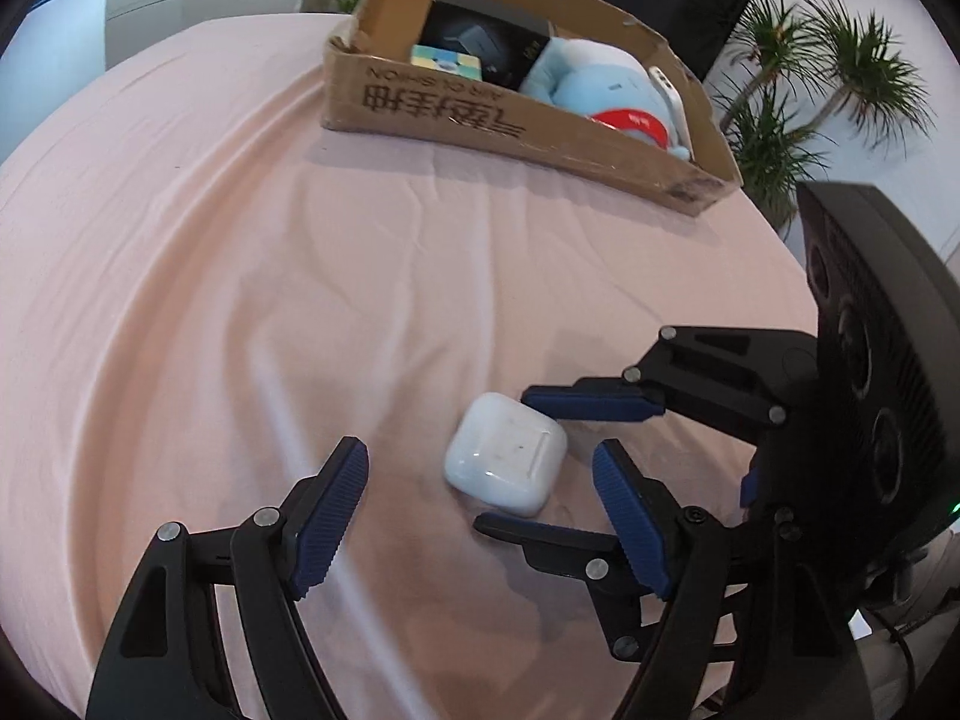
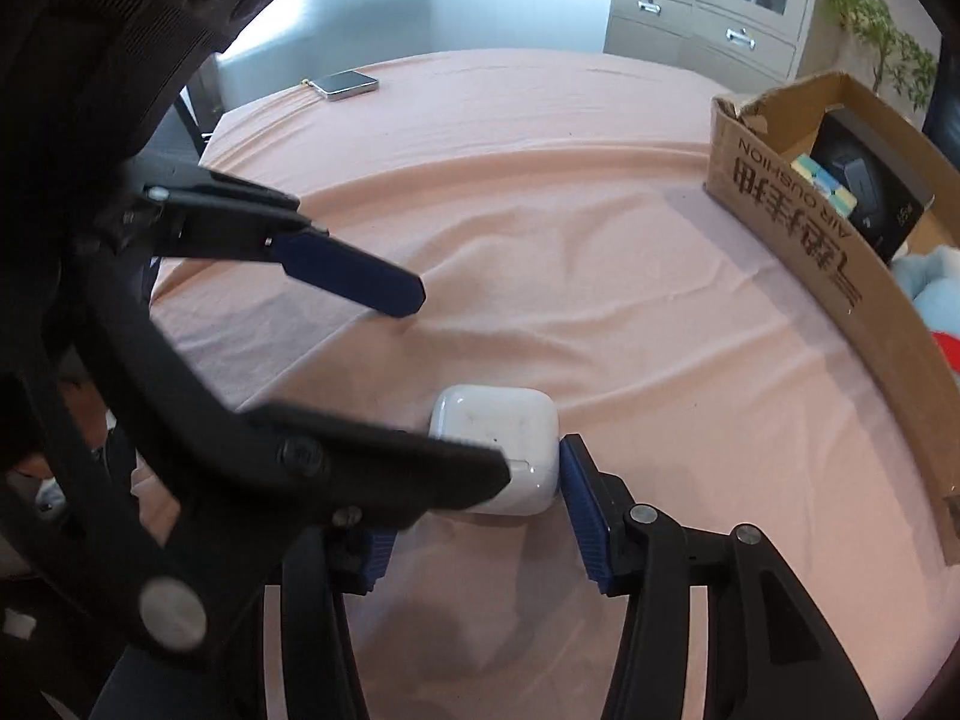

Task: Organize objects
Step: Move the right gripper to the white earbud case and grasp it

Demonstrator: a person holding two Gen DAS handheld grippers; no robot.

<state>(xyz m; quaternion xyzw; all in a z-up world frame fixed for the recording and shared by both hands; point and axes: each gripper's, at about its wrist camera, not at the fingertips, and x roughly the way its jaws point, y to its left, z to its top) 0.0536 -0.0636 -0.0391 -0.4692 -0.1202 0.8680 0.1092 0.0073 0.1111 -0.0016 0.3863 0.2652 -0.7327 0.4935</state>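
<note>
A: How many things are loose on the cloth [image 1: 240, 240]?

B: Two. One white case [image 1: 507, 459], well apart from the box [image 1: 456, 120] and on its printed side, and one phone [image 2: 345, 84], farther from the box still, by the far edge.

A: And one box only?

B: One, cardboard, open on top. Inside it I count one black carton [image 1: 480, 42], one pastel cube [image 1: 447, 63] just in front of it, one blue plush [image 1: 594, 81], one slim white slab [image 1: 669, 90] leaning at the wall, and one red-and-white thing [image 1: 630, 123] I can't identify.

A: Grippers?

B: Two, both at the case, both away from the box. The left gripper [image 1: 480, 447] is spread wide, with the case ahead between its tips and neither pad touching it.

A: The right one?

B: The right gripper [image 2: 498, 456] straddles the case crosswise. One blue pad [image 2: 585, 516] lies against the case's side. The other is hidden behind a left finger, so I can't tell whether it is clamped or merely flanking.

A: Is the case lifted?

B: No, it sits flat on the cloth.
</note>
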